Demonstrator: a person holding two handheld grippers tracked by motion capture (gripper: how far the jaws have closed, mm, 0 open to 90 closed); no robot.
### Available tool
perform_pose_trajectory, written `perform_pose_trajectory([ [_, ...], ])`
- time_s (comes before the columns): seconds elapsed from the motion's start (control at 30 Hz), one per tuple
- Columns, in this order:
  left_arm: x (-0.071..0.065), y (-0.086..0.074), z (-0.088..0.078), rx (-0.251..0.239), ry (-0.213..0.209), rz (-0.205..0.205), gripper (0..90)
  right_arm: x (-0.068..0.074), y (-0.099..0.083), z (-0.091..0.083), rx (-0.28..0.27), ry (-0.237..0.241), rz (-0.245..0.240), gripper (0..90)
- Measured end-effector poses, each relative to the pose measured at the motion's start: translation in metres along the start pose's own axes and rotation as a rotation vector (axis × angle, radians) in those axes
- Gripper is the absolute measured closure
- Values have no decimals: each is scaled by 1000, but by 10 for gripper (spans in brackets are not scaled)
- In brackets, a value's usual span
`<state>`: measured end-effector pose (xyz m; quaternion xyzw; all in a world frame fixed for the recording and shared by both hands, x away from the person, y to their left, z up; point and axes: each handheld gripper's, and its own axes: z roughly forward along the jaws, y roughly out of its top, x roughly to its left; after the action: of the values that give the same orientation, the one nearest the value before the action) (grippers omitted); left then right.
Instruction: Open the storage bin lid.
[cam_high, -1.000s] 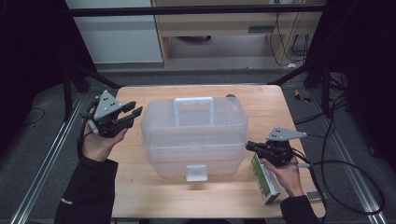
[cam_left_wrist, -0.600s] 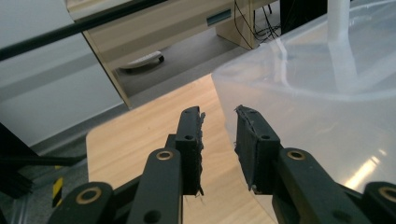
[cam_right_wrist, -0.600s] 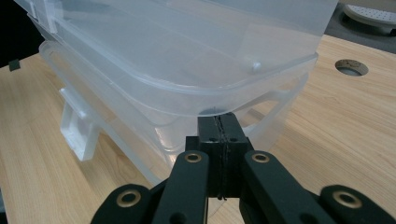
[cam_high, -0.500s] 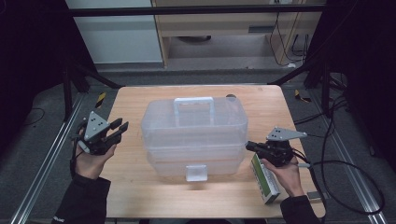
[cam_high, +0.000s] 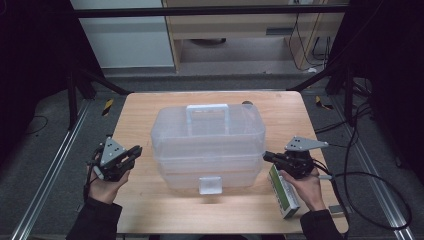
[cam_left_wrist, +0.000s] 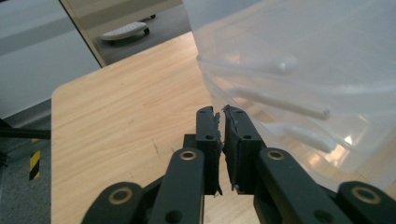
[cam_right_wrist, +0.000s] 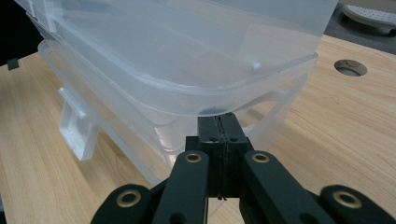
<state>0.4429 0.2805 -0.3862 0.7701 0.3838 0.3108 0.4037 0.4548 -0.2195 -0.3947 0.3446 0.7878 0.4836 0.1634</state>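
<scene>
A clear plastic storage box (cam_high: 207, 145) with a white handle (cam_high: 207, 107) and a front latch (cam_high: 209, 184) stands in the middle of the wooden table (cam_high: 145, 107). My left gripper (cam_high: 136, 151) sits low at the table's left edge, pointing at the box (cam_left_wrist: 303, 60) but apart from it. Its jaws (cam_left_wrist: 223, 112) have just been closing and stand all but together with nothing between them. My right gripper (cam_high: 267, 156) is shut and empty. Its tips (cam_right_wrist: 223, 116) are close against the box wall (cam_right_wrist: 187, 51) just under the lid's rim.
A green and white carton (cam_high: 282, 192) lies on the table under the right hand. A round cable hole (cam_right_wrist: 350, 67) sits in the tabletop behind the box. Metal rails run along both sides of the table, and cables trail off at the right.
The left hand has come down and back toward the near left edge of the table, and its jaws have closed from apart to nearly together. The right gripper has stayed put.
</scene>
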Motion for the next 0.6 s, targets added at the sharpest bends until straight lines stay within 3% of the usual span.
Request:
perform_pose_trajectory([
  [0.13,-5,-5,3,23,-42,9,873,0,0,0,1,0,3,900],
  [0.37,-22,-2,9,17,-114,48,881,0,1,0,1,-2,0,900],
  [0.6,-28,4,8,-7,-121,62,877,0,1,0,-5,-8,-1,900],
])
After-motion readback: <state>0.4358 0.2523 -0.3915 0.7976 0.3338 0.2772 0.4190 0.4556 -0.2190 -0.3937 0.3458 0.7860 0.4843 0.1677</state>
